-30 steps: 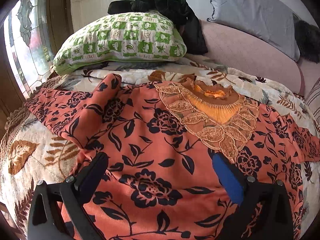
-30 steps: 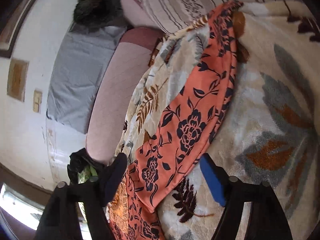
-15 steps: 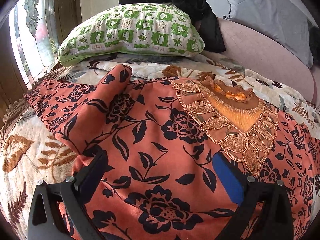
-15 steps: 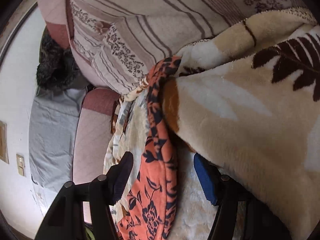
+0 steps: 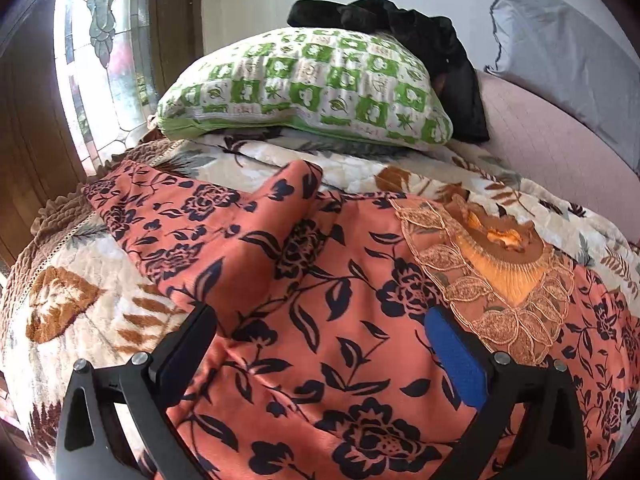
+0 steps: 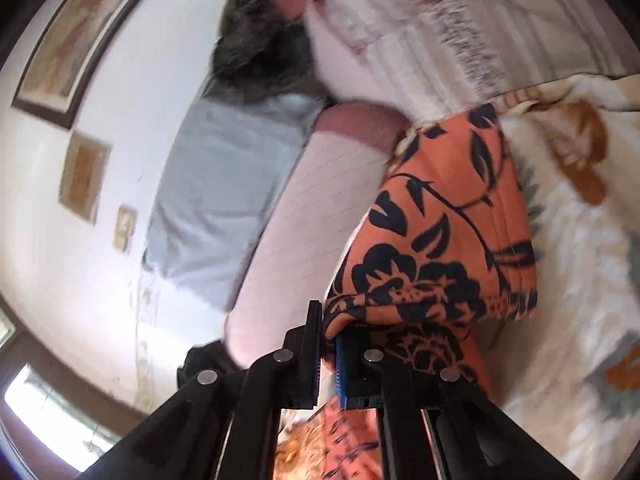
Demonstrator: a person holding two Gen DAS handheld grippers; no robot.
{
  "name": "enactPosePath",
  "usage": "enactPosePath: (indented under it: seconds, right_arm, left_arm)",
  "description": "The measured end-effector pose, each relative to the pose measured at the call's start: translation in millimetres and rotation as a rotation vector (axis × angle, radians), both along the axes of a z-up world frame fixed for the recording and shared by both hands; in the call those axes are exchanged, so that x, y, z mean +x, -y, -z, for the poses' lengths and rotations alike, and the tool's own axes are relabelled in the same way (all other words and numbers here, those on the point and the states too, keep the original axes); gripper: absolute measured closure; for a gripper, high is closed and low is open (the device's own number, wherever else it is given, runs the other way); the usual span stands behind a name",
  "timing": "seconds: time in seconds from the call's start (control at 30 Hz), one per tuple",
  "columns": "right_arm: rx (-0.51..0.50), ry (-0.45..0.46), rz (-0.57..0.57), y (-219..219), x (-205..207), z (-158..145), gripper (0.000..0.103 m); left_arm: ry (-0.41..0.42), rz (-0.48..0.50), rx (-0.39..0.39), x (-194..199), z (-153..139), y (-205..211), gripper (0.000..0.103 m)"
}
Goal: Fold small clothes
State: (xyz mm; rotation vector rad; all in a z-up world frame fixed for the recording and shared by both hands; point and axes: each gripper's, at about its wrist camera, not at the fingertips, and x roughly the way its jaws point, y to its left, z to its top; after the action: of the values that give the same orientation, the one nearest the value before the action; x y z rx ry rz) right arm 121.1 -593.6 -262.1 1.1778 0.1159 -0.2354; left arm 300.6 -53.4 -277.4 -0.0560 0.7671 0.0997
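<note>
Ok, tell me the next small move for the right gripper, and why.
Probably carry the pinched sleeve across onto the top's body. The right gripper has just closed on the sleeve's edge and holds it off the blanket, while the left gripper hovers open over the front.

Two black, matte plastic two-finger grippers are seen. On the left gripper (image 5: pixel 320 344), triangular cut-outs and round silver screw heads are noted on each finger arm; the right finger (image 5: pixel 456 356) is faced with a blue pad. On the right gripper (image 6: pixel 326 356), four silver screw heads and a ribbed blue pad are recorded.
</note>
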Motion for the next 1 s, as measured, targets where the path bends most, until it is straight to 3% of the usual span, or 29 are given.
enactPosePath:
  seconds: [0.13,0.23,0.3,0.4,0.43,0.5,0.53,0.63,0.77,0.87,0.93,1.0]
  right_arm:
    - [-0.074,0.001,-0.258,-110,71,-33,0.097]
    - [-0.157,-0.045,-0.419,-203,129,-39,0.097]
    - [-0.189,-0.1,-0.523,-264,165,-28,0.094]
    - [-0.283,-0.253,-0.652,-361,197,11,0.091]
    - [-0.33,-0.322,-0.702,-389,207,26,0.085]
    - [-0.426,-0.41,-0.83,-439,213,56,0.016]
    - [-0.459,-0.419,-0.875,-455,213,66,0.011]
    - [-0.551,-0.442,-0.9,-471,200,79,0.011]
    - [-0.404,-0.313,-0.921,-439,178,61,0.011]
    - [-0.334,-0.309,-0.851,-404,169,55,0.011]
    - [-0.198,-0.336,-0.723,-374,169,65,0.011]
    - [0.049,-0.33,-0.636,-344,175,90,0.011]
  left_arm:
    - [0.041,-0.092,0.014,-1,-20,-37,0.0]
    - [0.069,-0.154,0.028,-2,-31,-69,0.0]
    - [0.073,-0.198,0.039,-2,-35,-90,0.0]
    - [0.057,-0.251,0.022,1,-37,-121,0.0]
    - [0.048,-0.262,0.006,2,-37,-131,0.0]
    - [0.027,-0.288,-0.015,3,-35,-148,0.0]
    - [0.017,-0.299,-0.022,4,-34,-155,0.0]
    - [-0.018,-0.327,-0.039,5,-32,-173,0.0]
    - [-0.022,-0.358,-0.081,1,-33,-193,0.0]
    - [-0.024,-0.372,-0.103,-1,-34,-204,0.0]
    - [-0.025,-0.382,-0.126,-3,-35,-211,0.0]
    - [-0.021,-0.398,-0.142,-5,-36,-218,0.0]
